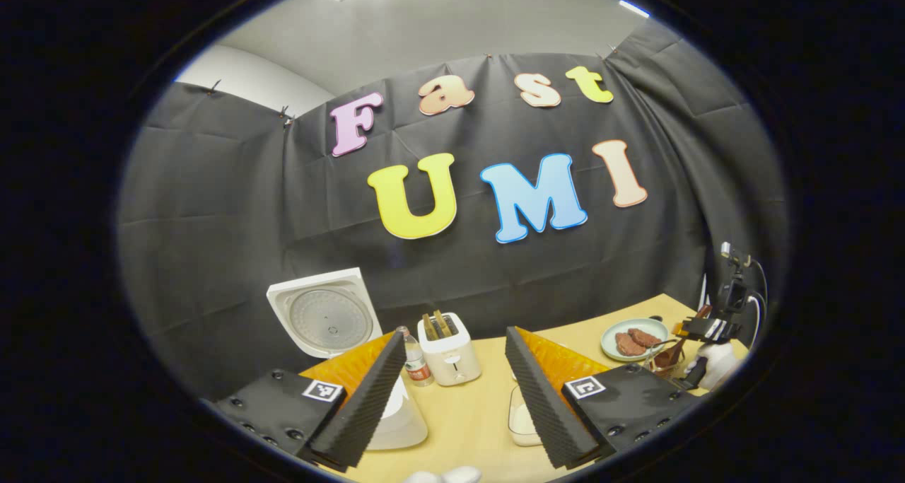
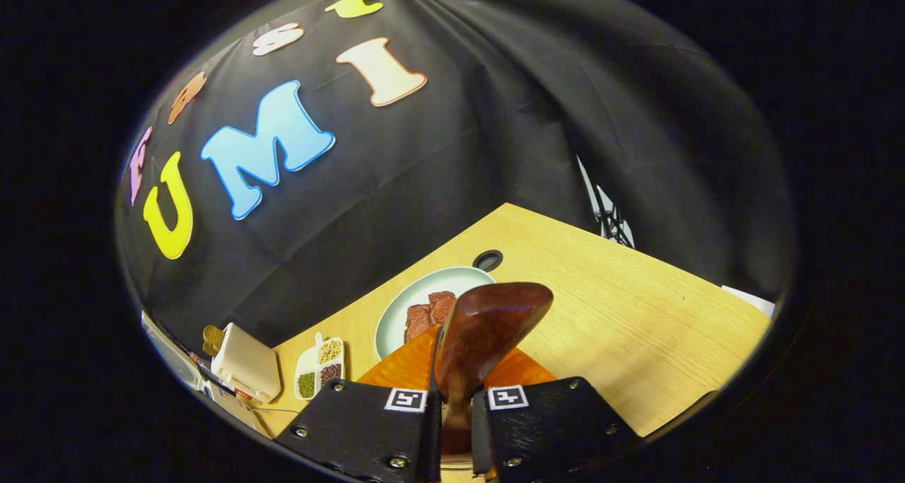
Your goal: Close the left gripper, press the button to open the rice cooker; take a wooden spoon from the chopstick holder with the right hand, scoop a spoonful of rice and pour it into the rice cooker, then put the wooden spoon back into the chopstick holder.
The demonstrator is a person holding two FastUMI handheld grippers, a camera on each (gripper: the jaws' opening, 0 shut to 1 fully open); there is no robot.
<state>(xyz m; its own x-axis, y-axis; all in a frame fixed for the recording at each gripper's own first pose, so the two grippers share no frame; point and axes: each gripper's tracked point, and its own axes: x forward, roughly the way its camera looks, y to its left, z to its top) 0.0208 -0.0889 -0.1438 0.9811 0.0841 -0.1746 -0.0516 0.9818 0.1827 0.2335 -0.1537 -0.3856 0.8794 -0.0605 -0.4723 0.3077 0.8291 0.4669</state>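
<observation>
On the left of the left gripper view the rice cooker (image 1: 332, 341) stands on the table (image 1: 466, 419) with its lid tipped up and open; the left gripper (image 1: 452, 391) hovers just in front of it, its fingers spread well apart with nothing between them. Behind the gap stand a small bottle (image 1: 416, 359) and a toaster (image 1: 449, 348); further right sits a plate (image 1: 634, 339) of reddish pieces.

In the right gripper view a divided dish (image 2: 319, 368) of beans lies at the left, then the plate (image 2: 424, 306); the right gripper (image 2: 456, 419) has its fingers clamped together on the neck of the wooden spoon (image 2: 488, 327), whose bowl points up and away — empty, as far as can be seen.

The spoon looks light, stiff and polished, so likely a little slippery; I judge a firm hold low on the handle best, keeping the bowl level once loaded — loose rice would spill at any tilt.
</observation>
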